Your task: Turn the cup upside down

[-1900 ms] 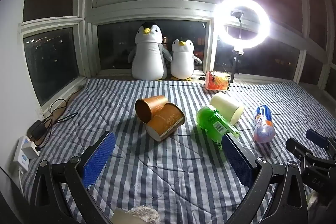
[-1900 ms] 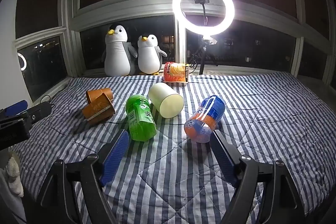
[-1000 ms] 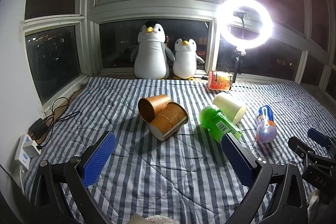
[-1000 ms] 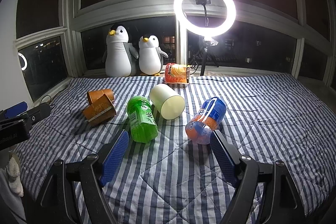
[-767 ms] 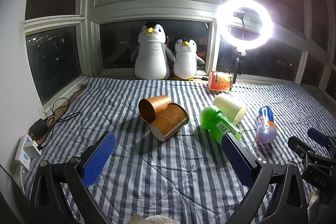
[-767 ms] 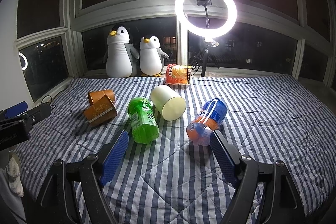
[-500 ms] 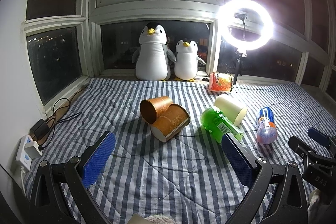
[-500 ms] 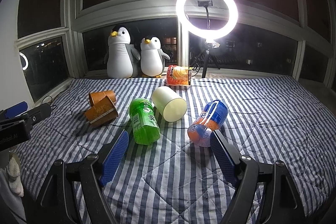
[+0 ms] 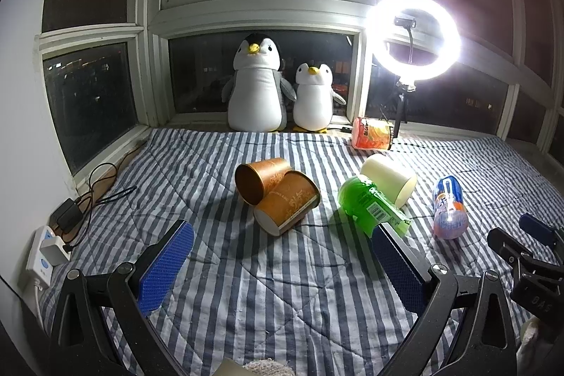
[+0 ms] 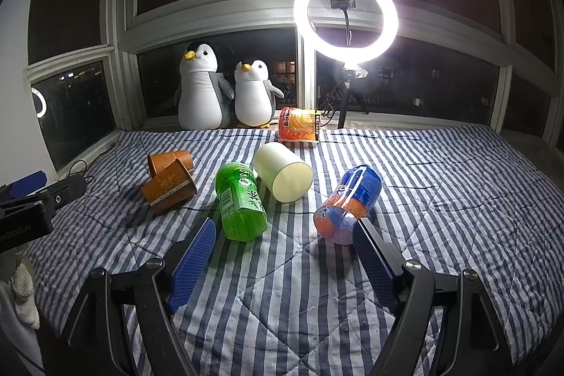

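Two brown paper cups lie on their sides, touching, on the striped quilt: the far one [image 9: 259, 178] shows its open mouth, the near one [image 9: 287, 207] shows its base. They also show in the right wrist view [image 10: 169, 187]. A cream cup [image 9: 387, 174] [image 10: 283, 177] lies on its side further right. My left gripper [image 9: 282, 265] is open and empty, a short way in front of the brown cups. My right gripper [image 10: 283, 258] is open and empty, in front of the green bottle and the blue-orange bottle.
A green bottle [image 10: 241, 201] and a blue-orange bottle [image 10: 347, 201] lie on the quilt [image 10: 440, 199]. An orange snack bag [image 10: 299, 124], two plush penguins [image 10: 204, 90] and a ring light [image 10: 345, 18] stand by the window. A power strip [image 9: 47, 258] with cables lies at the left.
Both grippers have shifted slightly, so the scene sits a little lower and to the right in both views. The cups and bottles have not moved. Both grippers stay open.
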A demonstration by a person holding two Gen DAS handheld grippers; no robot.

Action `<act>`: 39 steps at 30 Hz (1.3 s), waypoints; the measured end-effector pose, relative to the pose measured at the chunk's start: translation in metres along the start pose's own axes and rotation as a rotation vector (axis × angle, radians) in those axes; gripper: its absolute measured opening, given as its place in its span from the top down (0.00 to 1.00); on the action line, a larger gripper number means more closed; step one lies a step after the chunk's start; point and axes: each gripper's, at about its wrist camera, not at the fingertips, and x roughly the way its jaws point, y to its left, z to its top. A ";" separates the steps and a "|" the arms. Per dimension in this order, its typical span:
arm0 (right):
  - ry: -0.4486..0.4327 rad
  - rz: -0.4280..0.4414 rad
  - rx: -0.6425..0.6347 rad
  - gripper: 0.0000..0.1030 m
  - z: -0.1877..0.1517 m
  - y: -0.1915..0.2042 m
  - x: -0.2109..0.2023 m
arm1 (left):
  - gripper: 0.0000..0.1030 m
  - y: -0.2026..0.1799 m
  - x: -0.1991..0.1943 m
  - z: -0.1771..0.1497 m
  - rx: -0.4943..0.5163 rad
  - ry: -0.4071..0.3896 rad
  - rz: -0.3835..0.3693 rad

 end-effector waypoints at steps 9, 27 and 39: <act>0.006 0.000 0.007 0.25 -0.002 -0.006 0.002 | 0.00 0.006 0.007 0.001 -0.001 0.023 -0.007; 0.029 0.006 0.015 0.25 -0.005 -0.009 0.011 | 0.00 0.027 0.040 0.011 -0.008 0.081 -0.001; 0.052 0.008 0.039 0.25 -0.009 -0.016 0.018 | 0.01 0.032 0.106 0.028 0.048 0.233 -0.081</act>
